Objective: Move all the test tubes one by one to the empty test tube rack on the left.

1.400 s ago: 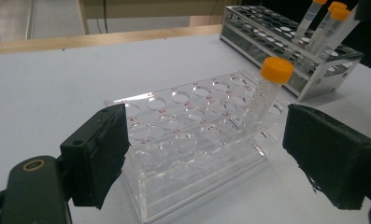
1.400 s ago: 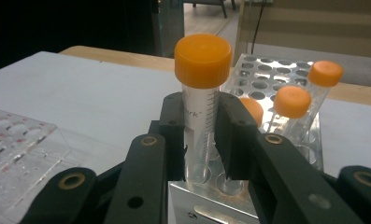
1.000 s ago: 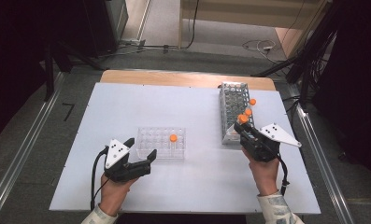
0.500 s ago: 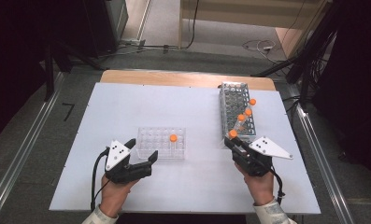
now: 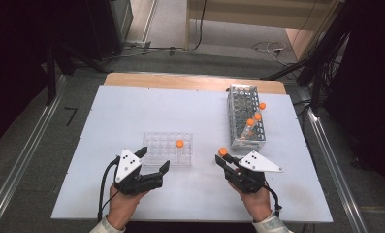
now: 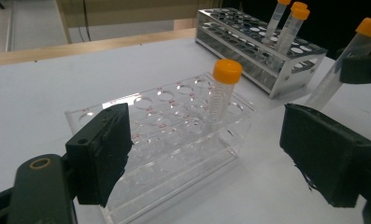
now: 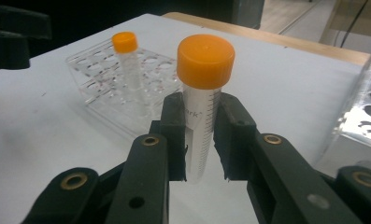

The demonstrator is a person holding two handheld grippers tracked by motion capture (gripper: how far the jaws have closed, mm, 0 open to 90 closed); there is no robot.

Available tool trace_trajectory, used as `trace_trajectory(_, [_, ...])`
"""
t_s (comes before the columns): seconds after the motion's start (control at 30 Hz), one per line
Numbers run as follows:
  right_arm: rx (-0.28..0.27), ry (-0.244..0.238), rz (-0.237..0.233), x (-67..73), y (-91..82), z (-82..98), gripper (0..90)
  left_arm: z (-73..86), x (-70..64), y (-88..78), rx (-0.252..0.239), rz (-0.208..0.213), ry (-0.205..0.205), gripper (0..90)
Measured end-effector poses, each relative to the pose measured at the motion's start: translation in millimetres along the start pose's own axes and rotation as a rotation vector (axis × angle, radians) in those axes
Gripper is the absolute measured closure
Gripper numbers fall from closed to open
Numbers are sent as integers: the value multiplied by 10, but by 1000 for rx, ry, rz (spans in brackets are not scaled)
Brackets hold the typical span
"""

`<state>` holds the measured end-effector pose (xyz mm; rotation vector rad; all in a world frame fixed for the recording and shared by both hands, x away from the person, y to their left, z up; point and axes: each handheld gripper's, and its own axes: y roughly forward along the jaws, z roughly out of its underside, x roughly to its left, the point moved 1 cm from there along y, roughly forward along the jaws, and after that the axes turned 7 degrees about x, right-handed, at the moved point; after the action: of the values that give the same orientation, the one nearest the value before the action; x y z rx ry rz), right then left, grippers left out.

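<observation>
Between the two racks, the right gripper [image 5: 227,161] pinches a tube [image 7: 203,100] just below its orange cap, upright, above bare table [image 5: 132,107]. Left gripper [image 5: 153,160] stands spread just before the clear rack [image 5: 162,145], its jaws having eased inward slightly with nothing between them.

Risks, as judged:
- The held tube could tilt or slip in the grip and miss its well.
- It could knock the tube [image 5: 180,148] already seated in the clear rack.
- The clear rack looks light; unbraced, it could slide on insertion.

Count: two racks; five tubes: one held, one in the clear rack, three in the metal rack [image 5: 238,104].
</observation>
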<state>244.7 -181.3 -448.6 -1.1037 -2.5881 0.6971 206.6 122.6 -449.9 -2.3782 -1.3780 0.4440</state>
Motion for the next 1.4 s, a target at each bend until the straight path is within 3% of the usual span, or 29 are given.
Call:
trace_trajectory(0.5, [54, -66, -98, 353, 203, 57, 721, -6, -227, 65, 4, 79, 40, 232])
trace_trajectory(0.77, [71, -104, -149, 558, 320, 46, 721, -24, -375, 107, -5, 148, 67, 369])
trace_trajectory(0.93, [66, -116, -155, 599, 328, 20, 721, -34, -447, 126, -15, 185, 87, 449])
trace_trajectory(1.17, [78, -131, -170, 653, 363, 17, 722, -45, -520, 138, -26, 200, 118, 576])
trace_trajectory(1.4, [76, -139, -185, 702, 367, 11, 722, -38, -529, 151, -22, 197, 128, 630])
